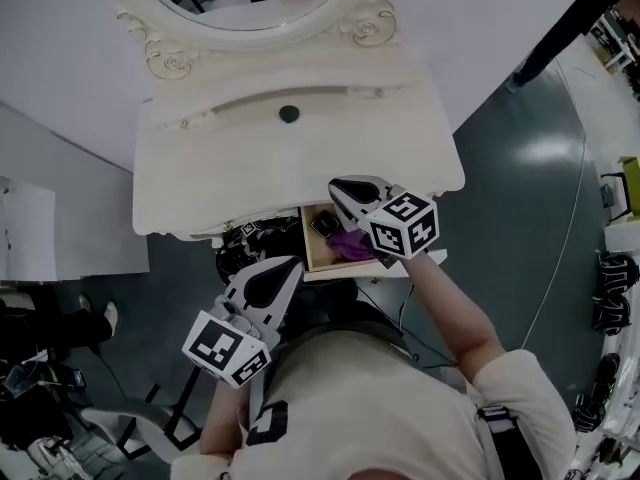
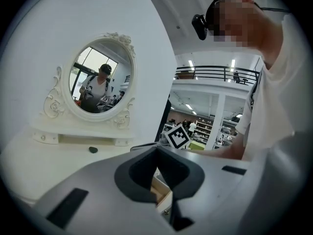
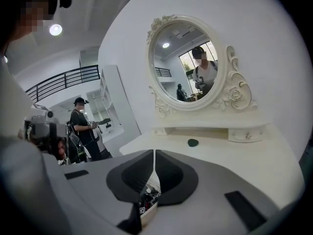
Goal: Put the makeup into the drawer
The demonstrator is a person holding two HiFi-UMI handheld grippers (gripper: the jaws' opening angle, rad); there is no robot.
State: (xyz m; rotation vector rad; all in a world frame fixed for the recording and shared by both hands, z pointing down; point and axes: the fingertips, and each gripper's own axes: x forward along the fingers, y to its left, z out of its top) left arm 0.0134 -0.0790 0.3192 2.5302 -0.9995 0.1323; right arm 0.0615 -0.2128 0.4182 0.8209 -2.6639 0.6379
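Makeup [image 1: 324, 225] lies in the open drawer [image 1: 307, 243] of the table [image 1: 200, 168], beside something purple [image 1: 350, 243]. Left hand-held gripper [image 1: 292, 265] and right hand-held gripper [image 1: 336, 184] are both clenched, empty. One small dark piece [image 1: 289, 114] sits on the table: probably light, hard, slippery; pinch it across its sides, low.

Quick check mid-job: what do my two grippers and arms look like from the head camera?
The left gripper and right gripper both have pale grey two-jaw shells with dark teardrop-shaped insets. Each carries a white marker cube printed with black square patterns. No cables show on them. The person's arms are bare below a cream short-sleeved shirt.
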